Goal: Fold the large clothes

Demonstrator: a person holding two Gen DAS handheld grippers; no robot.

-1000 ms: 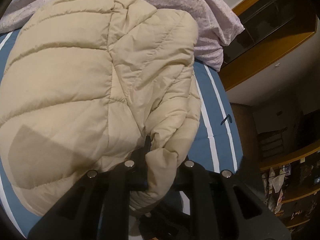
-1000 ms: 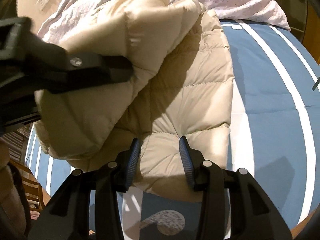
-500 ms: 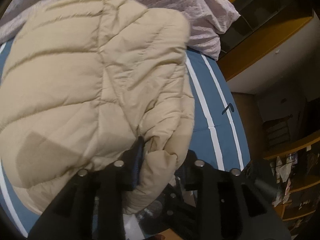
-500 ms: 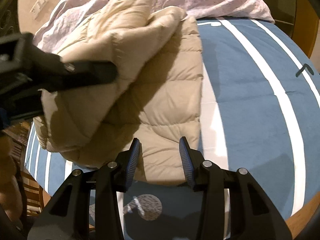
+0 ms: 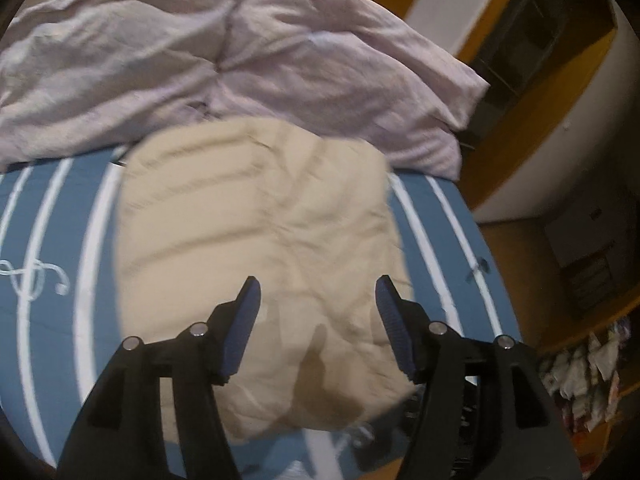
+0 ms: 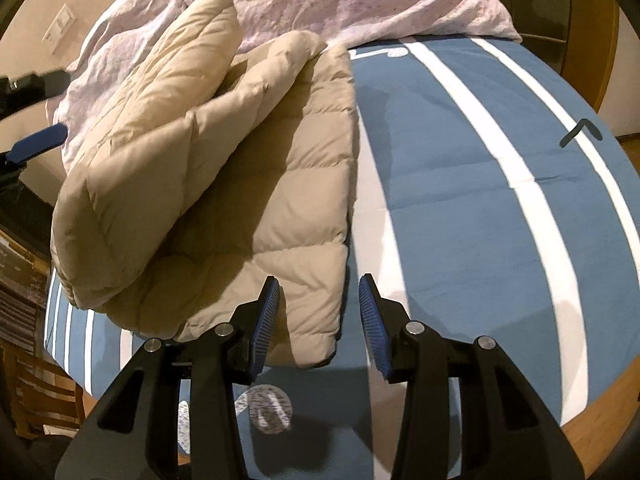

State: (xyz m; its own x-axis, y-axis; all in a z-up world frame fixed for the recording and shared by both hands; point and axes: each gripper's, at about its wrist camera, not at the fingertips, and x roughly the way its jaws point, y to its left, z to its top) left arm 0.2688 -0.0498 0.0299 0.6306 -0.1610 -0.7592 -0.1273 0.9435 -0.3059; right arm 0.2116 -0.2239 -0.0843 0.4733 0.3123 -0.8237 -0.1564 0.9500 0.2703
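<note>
Below both grippers, beige quilted jacket on the bed; left jaws opening, right jaws parted, both empty.

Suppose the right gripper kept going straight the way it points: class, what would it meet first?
Probably the near corner of the beige puffer jacket, which shows between the open fingers of the right gripper, lying on the blue striped bedcover. Depth is unclear; it might land on the bedcover just beside that edge.
</note>
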